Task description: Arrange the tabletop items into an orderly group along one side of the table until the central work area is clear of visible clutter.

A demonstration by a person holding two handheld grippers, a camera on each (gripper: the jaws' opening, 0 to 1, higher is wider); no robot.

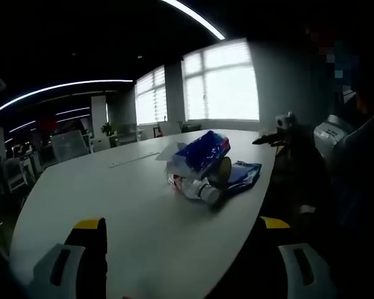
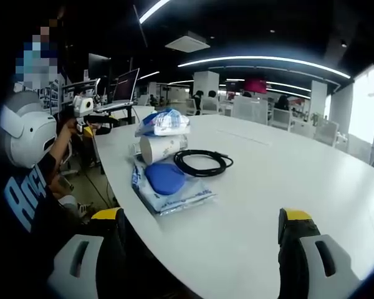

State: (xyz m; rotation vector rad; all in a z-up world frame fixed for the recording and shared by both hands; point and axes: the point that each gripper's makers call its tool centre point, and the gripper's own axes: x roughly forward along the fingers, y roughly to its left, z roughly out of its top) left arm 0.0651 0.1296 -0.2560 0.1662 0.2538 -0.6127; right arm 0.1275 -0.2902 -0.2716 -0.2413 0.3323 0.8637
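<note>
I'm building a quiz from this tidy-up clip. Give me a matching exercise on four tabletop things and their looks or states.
Things:
1. cable
2. paper cup
3. clear bag
4. table

States:
A. lying on its side
B. white, bare across the middle
C. black, coiled in a loop
D. flat, with a blue round thing inside

Pairs: 1-C, 2-A, 3-D, 4-B

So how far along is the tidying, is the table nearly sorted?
It looks mostly done. The blue packet, paper cup, coiled black cable and blue-and-white bag already sit bunched beside the table edge. Both the left gripper and right gripper are open, holding nothing. What may remain is neatening that cluster.
</note>
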